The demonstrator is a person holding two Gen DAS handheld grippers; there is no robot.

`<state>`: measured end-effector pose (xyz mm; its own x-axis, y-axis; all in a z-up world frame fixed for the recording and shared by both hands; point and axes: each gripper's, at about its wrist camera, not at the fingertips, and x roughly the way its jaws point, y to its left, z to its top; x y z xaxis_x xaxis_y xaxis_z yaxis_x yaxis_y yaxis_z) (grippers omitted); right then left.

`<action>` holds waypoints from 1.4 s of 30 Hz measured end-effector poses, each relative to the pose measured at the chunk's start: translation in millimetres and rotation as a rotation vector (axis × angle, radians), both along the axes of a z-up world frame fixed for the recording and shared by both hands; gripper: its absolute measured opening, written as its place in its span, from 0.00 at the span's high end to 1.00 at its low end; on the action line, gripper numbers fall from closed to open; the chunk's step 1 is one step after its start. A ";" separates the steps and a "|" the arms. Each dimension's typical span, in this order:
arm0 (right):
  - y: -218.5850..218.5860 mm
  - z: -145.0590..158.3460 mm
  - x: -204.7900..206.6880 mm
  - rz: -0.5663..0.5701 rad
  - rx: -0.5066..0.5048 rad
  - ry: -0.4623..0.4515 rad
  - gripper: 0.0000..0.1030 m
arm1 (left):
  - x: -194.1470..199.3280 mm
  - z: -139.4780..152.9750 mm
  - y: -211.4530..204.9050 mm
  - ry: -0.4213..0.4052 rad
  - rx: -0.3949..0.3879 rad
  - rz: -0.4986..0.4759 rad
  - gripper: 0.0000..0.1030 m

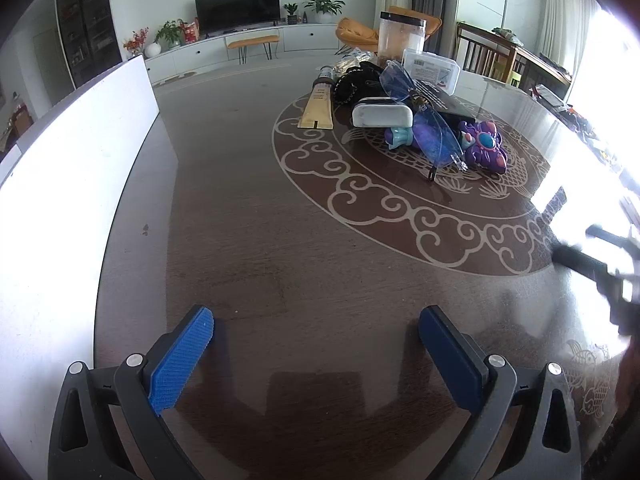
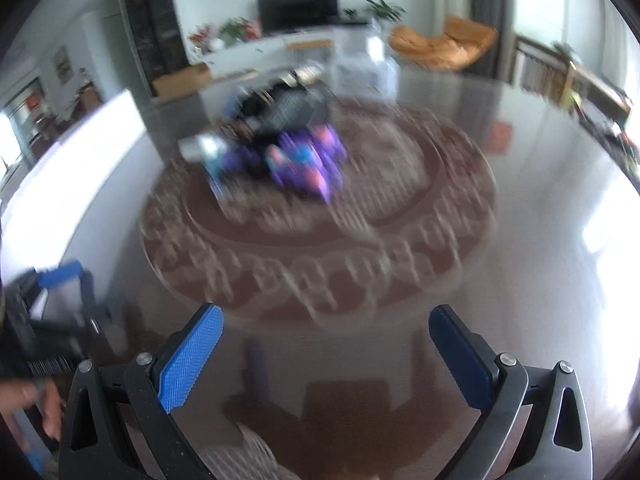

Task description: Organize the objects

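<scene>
Both claws gape wide, holding nothing.
Left gripper and right gripper hover over bare dark wooden table; cluttered pile of small objects sits well ahead; white board borders the left edge.

Glossy dark wood-grain table, mirror-like, beneath both tongs. Ribbed blue rubbery pads on matt black plastic left gripper; same on right gripper. Ahead: shiny purple plastic toy, clear plastic jar.

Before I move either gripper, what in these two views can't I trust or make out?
- Right wrist view: motion blur smears the whole pile; only the purple toy is recognisable.
- Left wrist view: window glare washes out the right gripper, so its jaws are unreadable.
- Left wrist view: items behind the blue glasses are overlapped; the jar contents are unclear.
</scene>
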<state>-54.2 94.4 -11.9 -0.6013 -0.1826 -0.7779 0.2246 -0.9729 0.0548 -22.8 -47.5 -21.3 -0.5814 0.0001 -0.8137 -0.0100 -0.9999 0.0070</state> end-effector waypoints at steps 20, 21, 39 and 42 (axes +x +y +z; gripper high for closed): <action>-106.8 11.9 -37.0 0.219 0.079 0.026 0.91 | -1.9 -0.5 0.4 0.000 0.000 0.001 0.00; -99.2 10.7 -26.0 0.214 0.066 0.020 0.91 | -2.2 -0.6 0.8 0.000 0.000 0.001 0.00; 24.6 3.5 61.5 -0.069 -0.079 0.101 0.21 | -2.1 -0.6 0.4 0.000 0.000 0.002 0.00; 16.4 -1.0 57.9 -0.022 -0.082 0.077 0.21 | -2.0 -0.6 0.3 0.000 0.000 0.002 0.00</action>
